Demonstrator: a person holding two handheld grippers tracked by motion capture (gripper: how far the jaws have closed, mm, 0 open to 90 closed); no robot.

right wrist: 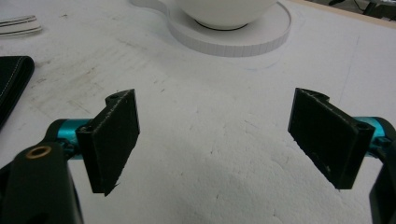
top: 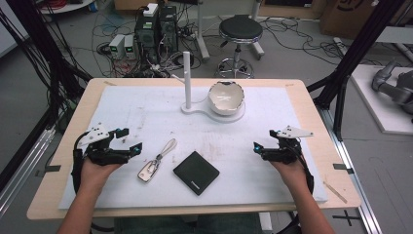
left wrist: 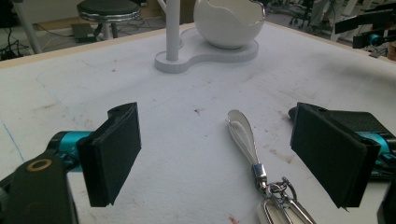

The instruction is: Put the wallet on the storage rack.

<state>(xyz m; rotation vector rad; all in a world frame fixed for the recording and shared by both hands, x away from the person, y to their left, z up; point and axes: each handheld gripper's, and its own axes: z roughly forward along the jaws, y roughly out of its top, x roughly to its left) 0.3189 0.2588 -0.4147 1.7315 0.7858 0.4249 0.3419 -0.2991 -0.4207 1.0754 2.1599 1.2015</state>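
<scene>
Your forearms come in from the bottom of the high view, one gripper in each hand, both resting low on the white mat (top: 146, 112).

L gripper (top: 127, 140): jaws wide apart, nothing btwn them. It sits at the mat's left side, pointing right toward the keyring (top: 157, 162). In the left gripper view the keyring's white strap (left wrist: 243, 133) lies on the mat in the gap ahead of the jaws, closer to the right-hand pad, w/ the metal clasp (left wrist: 275, 196) at the bottom edge. No contact w/ either pad.

R gripper (top: 260, 146): jaws also wide apart, empty. It sits at the mat's right side, pointing left. In the right gripper view there's bare mat btwn the pads.

Keyring lies flat near the mat's front, just right of your L gripper, strap angled up-right, clasp end toward you.

Wallet (top: 196, 172), black, lies flat just right of the keyring, not touching it, roughly btwn the two grippers. Its corner shows at the left edge of the right gripper view.

Far side, centre: white stand (top: 195, 108) w/ an upright post (top: 187, 78) and a white bowl (top: 226, 97) w/ a jagged rim on its base. Well apart from both grippers.
</scene>
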